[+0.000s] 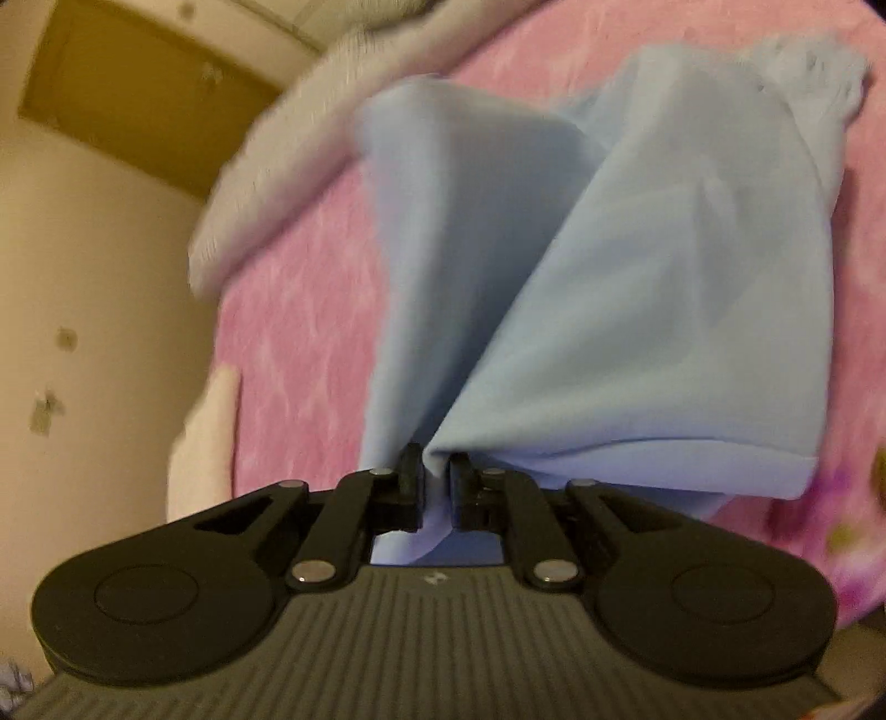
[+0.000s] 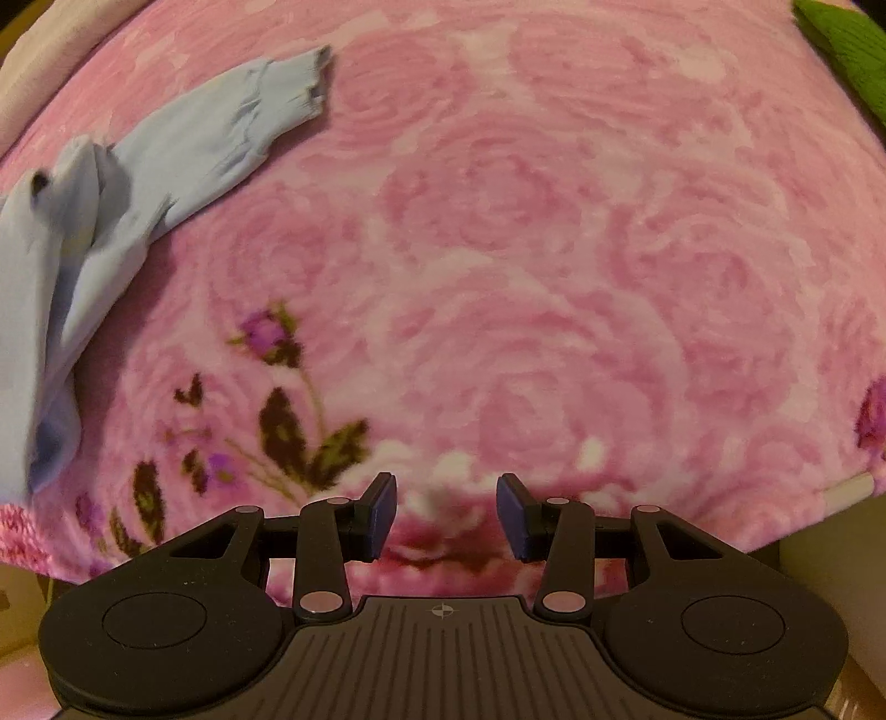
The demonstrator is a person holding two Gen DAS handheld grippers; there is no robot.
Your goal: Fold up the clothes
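Pinching bunched pale-blue garment, left gripper lifts it; right gripper spread.

Both grippers: matte black linkage arms with silver rivets, round black discs either side, and a ribbed grey body. The right gripper's fingers carry dark blue pads.

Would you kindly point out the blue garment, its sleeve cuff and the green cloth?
blue garment [image 1: 637, 310], left wrist view, on its lifted body panel.
sleeve cuff [image 2: 302, 83], right wrist view, on the ribbed end.
green cloth [image 2: 847, 50], right wrist view, on its visible corner.
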